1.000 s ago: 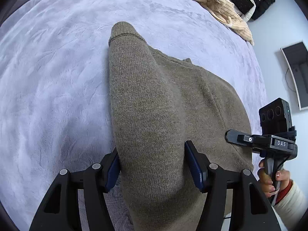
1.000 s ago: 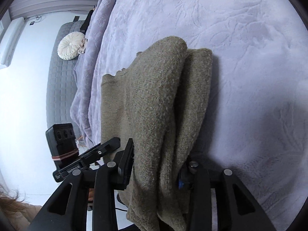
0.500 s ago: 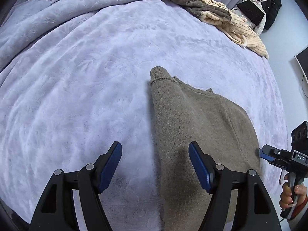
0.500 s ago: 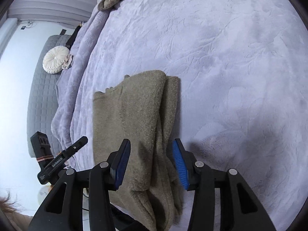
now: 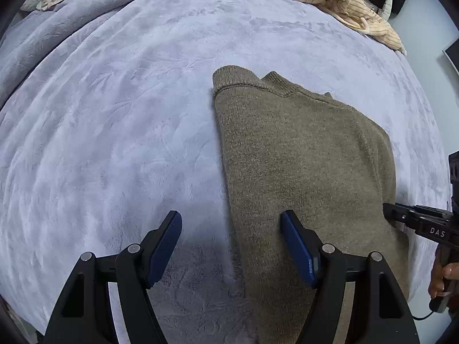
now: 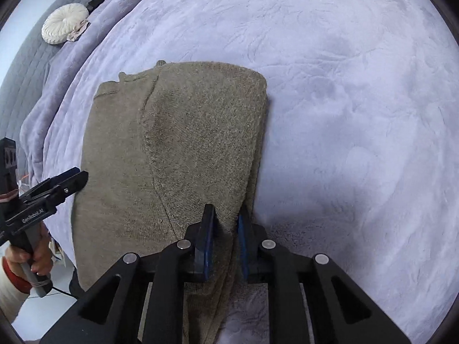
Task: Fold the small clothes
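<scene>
You're in a bedroom at home: a wide bed (image 5: pixel 120 120) under a plush lavender blanket, a round pleated cushion (image 6: pixel 64 23) by the grey quilted headboard (image 6: pixel 27 66), and loose clothes (image 5: pixel 344 3) heaped at the bed's far edge.

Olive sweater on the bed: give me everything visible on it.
The olive-brown knit sweater lies flat on the lilac plush blanket, folded lengthwise, with a sleeve laid over the body. A ribbed cuff and the collar sit at its far end. The fabric looks thick and fuzzy. The right hand-held gripper is closing on the sweater's folded right edge, knit between its pads. The left hand-held gripper is open, one finger over the sweater and the other over the blanket.
</scene>
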{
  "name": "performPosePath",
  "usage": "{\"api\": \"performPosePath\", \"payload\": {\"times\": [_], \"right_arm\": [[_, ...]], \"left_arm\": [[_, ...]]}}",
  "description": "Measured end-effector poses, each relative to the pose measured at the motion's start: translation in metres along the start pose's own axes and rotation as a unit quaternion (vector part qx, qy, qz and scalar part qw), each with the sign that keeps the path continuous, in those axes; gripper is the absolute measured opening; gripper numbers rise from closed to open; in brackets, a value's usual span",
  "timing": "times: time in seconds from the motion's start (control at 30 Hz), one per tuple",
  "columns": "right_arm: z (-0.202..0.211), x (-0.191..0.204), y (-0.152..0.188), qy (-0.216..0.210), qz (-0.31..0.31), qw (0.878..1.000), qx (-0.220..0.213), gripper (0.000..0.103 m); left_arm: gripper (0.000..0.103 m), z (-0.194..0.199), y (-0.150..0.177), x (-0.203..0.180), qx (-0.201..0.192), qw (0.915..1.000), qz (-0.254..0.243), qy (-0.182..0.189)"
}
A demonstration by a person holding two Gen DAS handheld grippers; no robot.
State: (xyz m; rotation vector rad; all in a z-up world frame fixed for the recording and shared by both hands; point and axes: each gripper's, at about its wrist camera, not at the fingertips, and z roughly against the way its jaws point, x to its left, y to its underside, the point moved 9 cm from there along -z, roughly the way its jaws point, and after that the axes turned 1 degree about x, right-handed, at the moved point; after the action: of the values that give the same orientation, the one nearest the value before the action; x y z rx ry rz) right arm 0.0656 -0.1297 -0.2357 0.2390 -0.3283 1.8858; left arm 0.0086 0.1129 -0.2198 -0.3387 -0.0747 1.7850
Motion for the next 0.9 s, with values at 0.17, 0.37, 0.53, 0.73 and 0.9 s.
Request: {"api": "performPosePath", "payload": {"times": [0.17,0.37,0.53,0.73,0.9], "right_arm": [[0.011,-0.008,0.004,-0.011,-0.036,0.999,-0.004,0.019],[0.033,-0.004,0.016,0.004,-0.065,0.998,-0.004,0.019],[0.054,0.013,0.022,0.006,-0.062,0.998,-0.018,0.019],[0.058,0.03,0.025,0.011,-0.051,0.999,-0.008,0.019],[0.058,0.03,0.033,-0.012,-0.088,0.996,0.011,0.038]], "left_arm": [[0.073,0.003,0.0,-0.002,0.001,0.9998,-0.012,-0.012],[0.073,0.003,0.002,0.002,0.011,0.9999,0.003,-0.01],[0.073,0.003,0.004,0.002,0.017,0.9997,0.008,-0.015],[0.073,0.022,0.009,-0.003,0.021,0.9997,0.013,-0.007],[0.073,0.04,0.029,-0.02,0.039,0.9983,-0.004,0.042]]}}
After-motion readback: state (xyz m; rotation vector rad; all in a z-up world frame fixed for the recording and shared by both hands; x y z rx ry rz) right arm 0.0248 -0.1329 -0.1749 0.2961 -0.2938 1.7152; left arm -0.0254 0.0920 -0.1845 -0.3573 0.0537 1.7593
